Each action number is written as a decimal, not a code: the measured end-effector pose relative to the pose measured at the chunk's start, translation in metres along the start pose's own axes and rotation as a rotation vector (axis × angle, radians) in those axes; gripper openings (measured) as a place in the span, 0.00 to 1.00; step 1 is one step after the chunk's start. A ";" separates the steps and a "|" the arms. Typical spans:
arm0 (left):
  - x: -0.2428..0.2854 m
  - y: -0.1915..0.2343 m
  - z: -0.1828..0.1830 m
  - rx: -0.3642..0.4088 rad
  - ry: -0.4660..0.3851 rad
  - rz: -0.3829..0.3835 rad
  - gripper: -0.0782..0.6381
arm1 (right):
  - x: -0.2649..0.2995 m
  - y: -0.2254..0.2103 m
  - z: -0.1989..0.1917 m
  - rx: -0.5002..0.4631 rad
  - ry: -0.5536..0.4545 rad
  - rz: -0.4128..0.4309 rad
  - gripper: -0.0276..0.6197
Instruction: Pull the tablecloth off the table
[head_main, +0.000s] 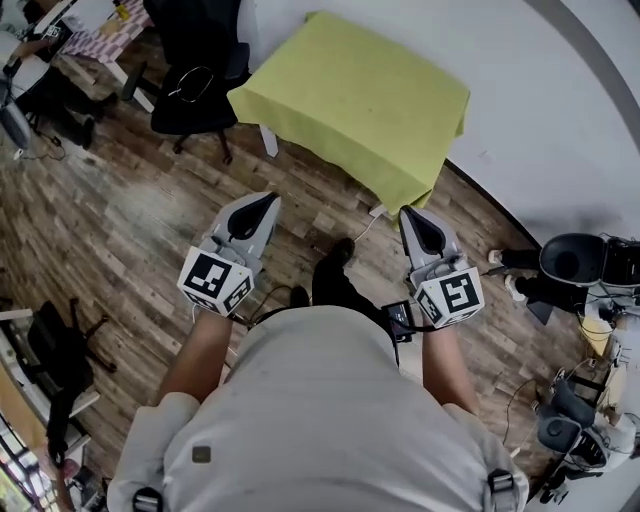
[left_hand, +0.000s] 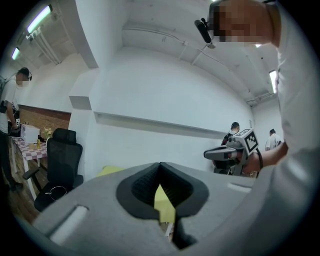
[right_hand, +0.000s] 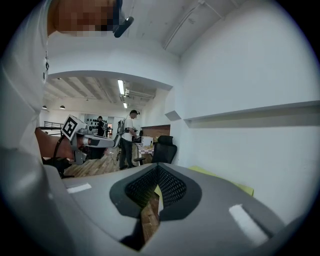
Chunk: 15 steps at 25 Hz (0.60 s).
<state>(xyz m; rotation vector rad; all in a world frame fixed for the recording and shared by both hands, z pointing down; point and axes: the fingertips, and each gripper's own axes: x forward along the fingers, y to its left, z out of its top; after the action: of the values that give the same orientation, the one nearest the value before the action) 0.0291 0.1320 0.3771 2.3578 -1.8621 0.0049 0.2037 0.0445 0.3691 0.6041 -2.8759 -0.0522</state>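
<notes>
Yellow-green tablecloth (head_main: 355, 100) lies spread; left gripper (head_main: 266, 200) and right gripper (head_main: 411, 214), both pressed together and empty, point toward it.

No words or numbers can be read. The cube (head_main: 215, 280) on the left gripper (head_main: 262, 202) and the cube (head_main: 452, 295) on the right gripper (head_main: 413, 216) show only black-and-white squares.

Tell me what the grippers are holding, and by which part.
Nothing. The left gripper and right gripper are both shut and empty, short of the yellow-green tablecloth.
</notes>
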 end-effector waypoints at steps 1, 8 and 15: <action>0.005 0.005 -0.001 0.002 0.003 0.004 0.11 | 0.007 -0.004 -0.002 0.005 0.001 0.006 0.06; 0.055 0.048 0.004 0.004 0.022 0.040 0.11 | 0.064 -0.049 -0.008 0.029 0.006 0.043 0.06; 0.146 0.080 0.009 -0.005 0.036 0.042 0.11 | 0.113 -0.125 -0.013 0.048 0.019 0.064 0.06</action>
<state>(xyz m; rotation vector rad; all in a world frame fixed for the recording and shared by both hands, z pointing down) -0.0145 -0.0280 0.3890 2.2989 -1.8930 0.0458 0.1545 -0.1151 0.3935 0.5175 -2.8837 0.0326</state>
